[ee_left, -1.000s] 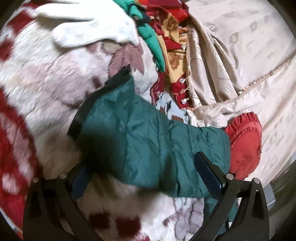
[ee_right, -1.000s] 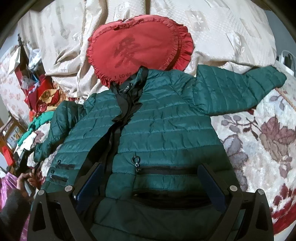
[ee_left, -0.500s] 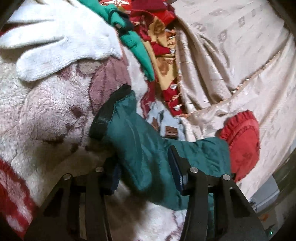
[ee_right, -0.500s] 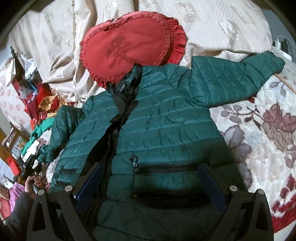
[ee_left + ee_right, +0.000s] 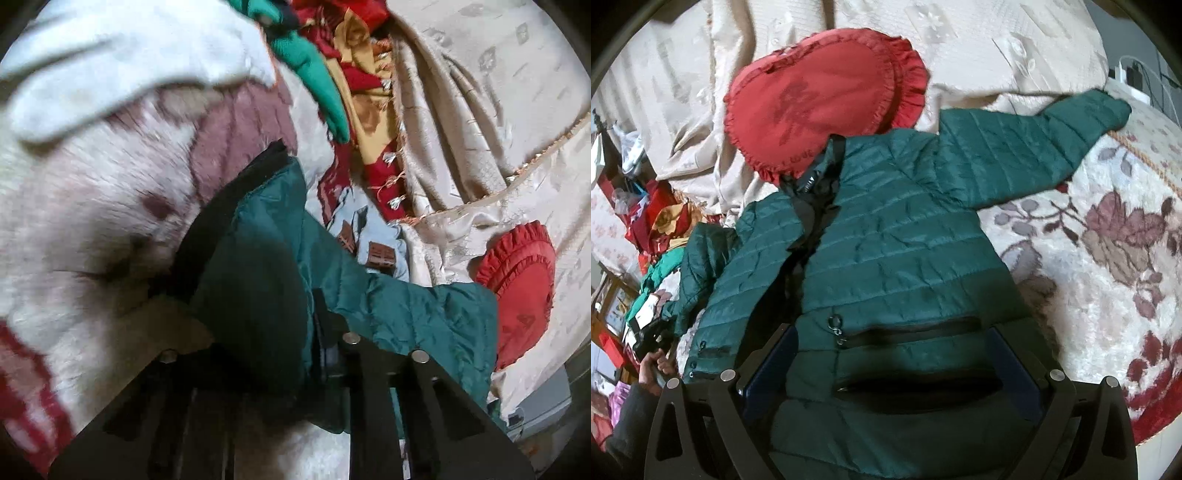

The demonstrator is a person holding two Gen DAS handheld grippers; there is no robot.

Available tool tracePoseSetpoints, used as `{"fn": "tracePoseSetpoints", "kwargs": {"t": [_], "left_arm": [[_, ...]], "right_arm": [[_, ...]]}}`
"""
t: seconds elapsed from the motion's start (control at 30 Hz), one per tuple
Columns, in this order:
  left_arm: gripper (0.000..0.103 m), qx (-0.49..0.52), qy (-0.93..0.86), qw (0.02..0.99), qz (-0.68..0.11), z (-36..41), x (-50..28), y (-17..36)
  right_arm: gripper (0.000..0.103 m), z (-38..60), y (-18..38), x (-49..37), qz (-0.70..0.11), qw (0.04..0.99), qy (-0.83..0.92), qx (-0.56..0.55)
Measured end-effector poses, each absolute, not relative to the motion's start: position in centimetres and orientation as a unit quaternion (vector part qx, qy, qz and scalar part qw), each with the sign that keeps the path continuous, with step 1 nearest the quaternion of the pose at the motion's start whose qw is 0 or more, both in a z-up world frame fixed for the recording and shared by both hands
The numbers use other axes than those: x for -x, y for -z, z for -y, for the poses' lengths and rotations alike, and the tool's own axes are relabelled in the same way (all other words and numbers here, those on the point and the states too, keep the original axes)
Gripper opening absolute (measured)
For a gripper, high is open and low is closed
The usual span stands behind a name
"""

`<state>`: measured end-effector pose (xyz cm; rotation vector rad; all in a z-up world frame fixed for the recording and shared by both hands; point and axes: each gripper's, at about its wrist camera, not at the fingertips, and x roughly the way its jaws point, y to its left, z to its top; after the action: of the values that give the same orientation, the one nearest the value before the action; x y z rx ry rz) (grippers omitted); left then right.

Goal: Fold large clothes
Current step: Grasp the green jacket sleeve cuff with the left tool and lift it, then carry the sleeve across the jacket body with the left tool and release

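Observation:
A dark green quilted jacket lies face up on a floral blanket, collar toward a red heart cushion. One sleeve stretches out to the right. The other sleeve, with a black cuff, is pinched in my left gripper, which is shut on it near the cuff. My right gripper is open, its jaws standing wide over the jacket's hem and pocket zip.
A pile of red, yellow and green clothes lies beside the bed edge. A beige bedspread covers the far side. A white knitted cloth lies on the blanket. A charger and cables sit far right.
My left gripper has closed on the jacket sleeve near the cuff and moved in close. The right gripper has drifted slightly with its jaws still open over the hem.

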<state>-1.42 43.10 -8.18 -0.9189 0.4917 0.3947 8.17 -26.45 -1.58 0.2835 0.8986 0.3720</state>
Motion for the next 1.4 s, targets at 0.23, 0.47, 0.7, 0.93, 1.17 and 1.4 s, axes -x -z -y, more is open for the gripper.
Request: {"fn": "tracePoseSetpoints", "kwargs": {"t": [0.23, 0.47, 0.7, 0.93, 1.17, 1.4], "left_arm": [[0.011, 0.398, -0.259, 0.862, -0.177, -44.0, 6.6, 1.4], [0.011, 0.372, -0.237, 0.886, -0.144, -41.7, 7.0, -5.2], [0.011, 0.323, -0.063, 0.932, -0.151, -30.3, 0.0, -12.1], [0.011, 0.293, 0.102, 0.933, -0.18, -15.6, -10.3, -14.1], [0.011, 0.316, 0.219, 0.886, -0.261, -2.9, -19.4, -9.7], [0.012, 0.282, 0.269, 0.845, -0.366, 6.3, -26.3, -2.4]], "right_arm": [[0.1, 25.4, 2.1, -8.1, -0.434, 0.867, -0.208, -0.128], [0.1, 26.1, 2.0, -6.8, -0.411, 0.868, -0.222, -0.167], [0.1, 27.7, 1.7, -6.7, -0.409, 0.903, -0.056, -0.116], [0.1, 27.6, 1.9, -7.3, -0.422, 0.9, -0.046, -0.1], [0.1, 27.1, 2.4, -7.3, -0.436, 0.889, -0.09, -0.106], [0.1, 27.8, 2.8, -6.9, -0.429, 0.89, -0.084, -0.125]]}}
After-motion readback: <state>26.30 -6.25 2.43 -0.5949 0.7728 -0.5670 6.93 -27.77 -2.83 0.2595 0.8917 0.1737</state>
